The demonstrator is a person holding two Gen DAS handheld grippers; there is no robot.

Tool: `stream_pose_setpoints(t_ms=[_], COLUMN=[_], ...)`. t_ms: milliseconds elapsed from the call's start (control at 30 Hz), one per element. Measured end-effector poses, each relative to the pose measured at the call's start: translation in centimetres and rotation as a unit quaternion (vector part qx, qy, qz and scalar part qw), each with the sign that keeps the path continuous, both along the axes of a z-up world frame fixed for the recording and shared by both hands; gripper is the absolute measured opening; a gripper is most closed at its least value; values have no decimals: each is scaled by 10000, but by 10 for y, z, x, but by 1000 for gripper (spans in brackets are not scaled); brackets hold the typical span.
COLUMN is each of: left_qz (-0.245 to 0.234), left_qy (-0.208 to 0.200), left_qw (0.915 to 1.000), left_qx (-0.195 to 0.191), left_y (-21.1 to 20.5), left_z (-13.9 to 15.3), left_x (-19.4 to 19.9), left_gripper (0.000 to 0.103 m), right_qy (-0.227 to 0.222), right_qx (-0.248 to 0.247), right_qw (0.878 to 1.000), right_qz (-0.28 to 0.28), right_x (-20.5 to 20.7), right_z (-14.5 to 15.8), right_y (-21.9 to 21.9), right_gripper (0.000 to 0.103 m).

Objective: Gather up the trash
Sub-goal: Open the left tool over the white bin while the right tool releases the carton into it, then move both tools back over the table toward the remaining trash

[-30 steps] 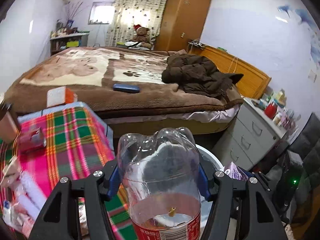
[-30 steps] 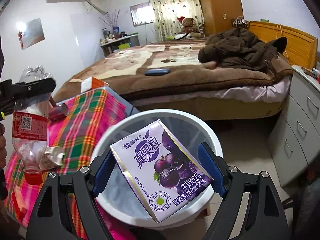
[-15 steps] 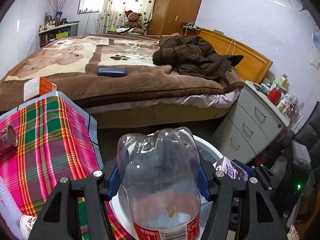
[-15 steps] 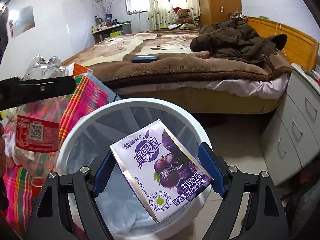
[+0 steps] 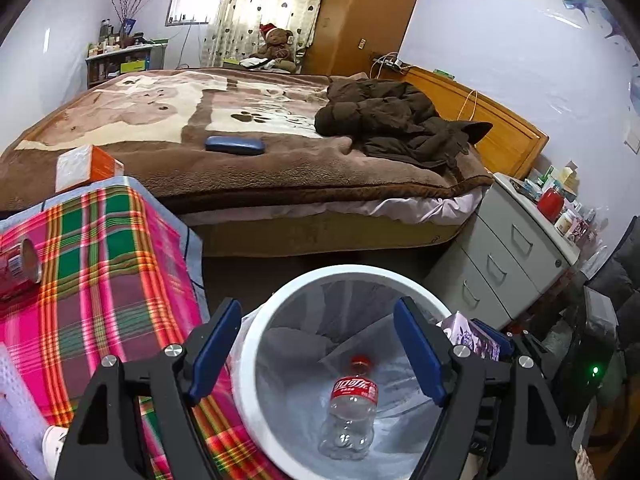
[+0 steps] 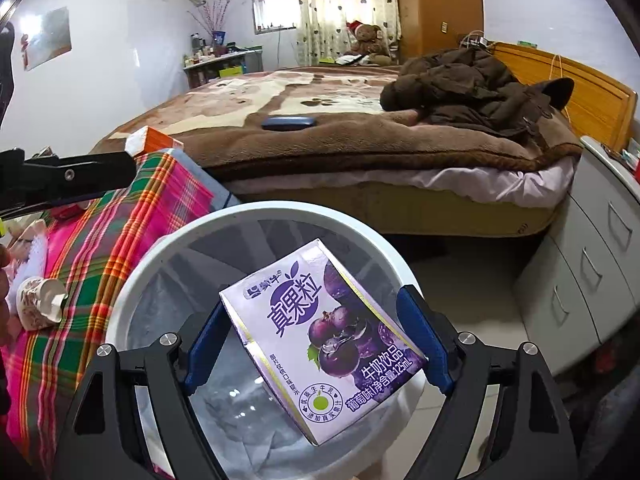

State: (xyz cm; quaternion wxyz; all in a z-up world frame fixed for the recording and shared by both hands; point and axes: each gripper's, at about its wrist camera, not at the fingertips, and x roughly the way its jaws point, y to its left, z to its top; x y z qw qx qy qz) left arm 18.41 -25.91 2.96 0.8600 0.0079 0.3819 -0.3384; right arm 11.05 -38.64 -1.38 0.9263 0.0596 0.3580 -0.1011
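A white trash bin (image 5: 256, 328) with a clear liner stands beside the plaid-covered table. A clear plastic bottle (image 5: 350, 412) with a red label and cap lies inside the bin. My left gripper (image 5: 316, 344) is open and empty above the bin. My right gripper (image 6: 316, 344) is shut on a purple milk drink carton (image 6: 320, 336), held tilted over the bin (image 6: 132, 280). The carton also shows in the left wrist view (image 5: 470, 336) at the bin's right rim.
The plaid table (image 5: 100, 272) holds a red can (image 5: 18, 260), an orange-and-white box (image 5: 84, 168) and a crumpled paper cup (image 6: 38, 304). A bed (image 5: 240, 152) with a brown coat lies behind. A grey drawer cabinet (image 5: 516, 248) stands at the right.
My left gripper opened and the bottle dropped into the bin. The right gripper still holds the carton over the bin.
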Motion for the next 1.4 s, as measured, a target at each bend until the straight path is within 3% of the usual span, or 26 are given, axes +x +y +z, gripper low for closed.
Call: stream_pose_setpoints(t_ms=[367,600,700,800,933,1000,1133,1200,1267,1300,1333,1400], left_qz=[172,297,435,587,772,818,928,996,1076,1113,1162,1200], left_qy=[-196,-306,-334,-336,-346,-331,-337,-360,-402,-414,-421,-395], left_qw=[9997,9991,9984,9976,9960,9955,9944,9936,9925,9919,9913,9905], left_qx=[13,-58,-103,-170,-273,-331,-376,-404,-418,-441,-458,-538], left_y=[35,64,80,100,124,134,154,164,175,179,184,194], left_z=[13,22,25,26,26,26,26,27,27,27,27,26], left_x=[-13,-26,-32,-36,-44,-47,-56,-60,-64,-65,-66,-68], left_gripper=[80,80,80,80,80,80,81,81,81,81,81,82], right_qy=[155,250,343,453,311,233,-271,-218,-331,-328,2,-110], right_qx=[751,612,233,399,324,-26,-295,-106,522,569,93,-120], right_qw=[9970,9977,9991,9982,9990,9997,9991,9995,9980,9978,9999,9997], right_qz=[116,121,-84,-50,-42,50,144,187,123,45,-106,-175], right_x=[-2,0,2,5,3,3,-10,-8,-8,-7,1,2], right_z=[-6,-5,-4,-9,-8,-8,-1,-2,-1,-1,-3,-1], right_y=[-3,6,10,9,16,26,34,29,18,16,20,24], right_gripper=[83,83,83,83,83,83,83,83,83,83,83,83])
